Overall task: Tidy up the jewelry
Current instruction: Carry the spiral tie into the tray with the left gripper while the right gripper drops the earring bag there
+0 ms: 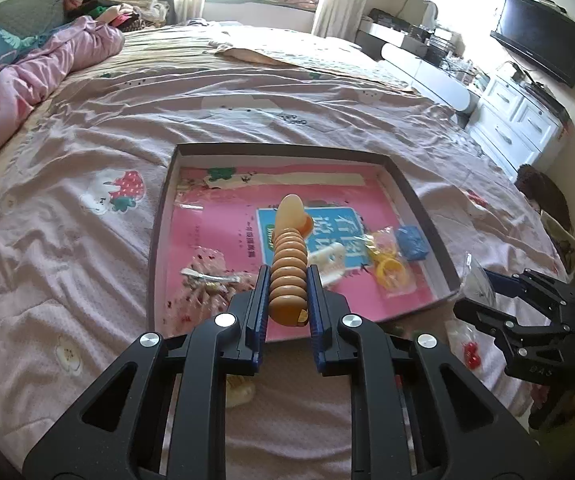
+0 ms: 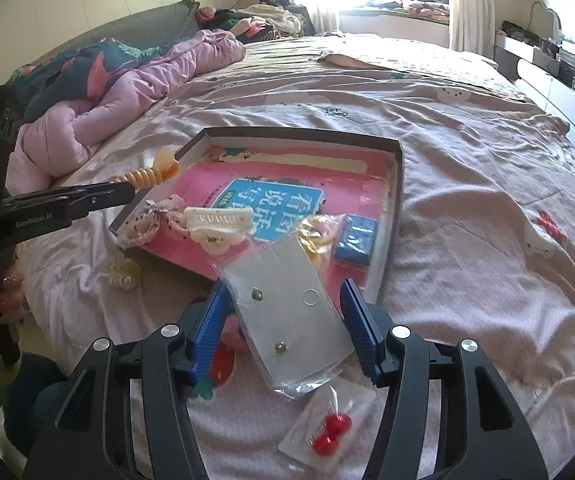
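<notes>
The ribbed orange-amber plastic hair clip [image 1: 288, 276] with its paler cream tip sits between the blue ribbed pads of the black left hand-held gripper [image 1: 287, 300], above the shallow grey-rimmed cardboard box [image 1: 427, 216] lined with a glossy pink sheet carrying a teal panel of white characters. Inside the box lie a white toothed claw clip [image 2: 221, 220], a pink speckled fabric bow [image 2: 147, 220], yellow rings in a clear bag [image 1: 389, 264] and a small blue packet [image 2: 357, 238]. On the pale pink bedsheet [image 1: 87, 280], printed with strawberries and white bunnies, rest a clear packet with a silver-grey card and two metallic studs [image 2: 287, 312] and another clear packet of red bead earrings [image 2: 329, 434]
</notes>
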Motion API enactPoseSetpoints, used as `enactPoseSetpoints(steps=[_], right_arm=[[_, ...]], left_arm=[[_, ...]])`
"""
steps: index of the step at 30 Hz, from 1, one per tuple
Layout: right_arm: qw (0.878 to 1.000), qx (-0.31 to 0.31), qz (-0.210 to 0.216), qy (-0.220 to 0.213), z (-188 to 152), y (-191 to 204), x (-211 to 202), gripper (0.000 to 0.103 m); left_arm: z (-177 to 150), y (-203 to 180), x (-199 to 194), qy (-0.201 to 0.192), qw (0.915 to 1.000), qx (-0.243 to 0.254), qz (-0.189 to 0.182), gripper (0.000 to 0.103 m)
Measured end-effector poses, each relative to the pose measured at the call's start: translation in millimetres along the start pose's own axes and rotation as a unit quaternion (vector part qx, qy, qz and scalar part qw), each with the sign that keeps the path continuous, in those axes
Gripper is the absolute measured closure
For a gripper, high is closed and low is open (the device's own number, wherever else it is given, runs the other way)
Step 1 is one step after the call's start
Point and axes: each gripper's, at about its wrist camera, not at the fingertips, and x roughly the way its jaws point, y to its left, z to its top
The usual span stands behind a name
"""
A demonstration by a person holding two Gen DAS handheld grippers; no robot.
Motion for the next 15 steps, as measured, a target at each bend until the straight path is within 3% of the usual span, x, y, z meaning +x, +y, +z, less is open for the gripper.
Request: enactPoseSetpoints(steps=[15], right_arm=[[1.000, -0.003, -0.006, -0.006, 40, 7, 29, 0.048]], left_arm=[[19, 20, 34, 0.004, 0.9997, -0.006, 0.021, 0.092]])
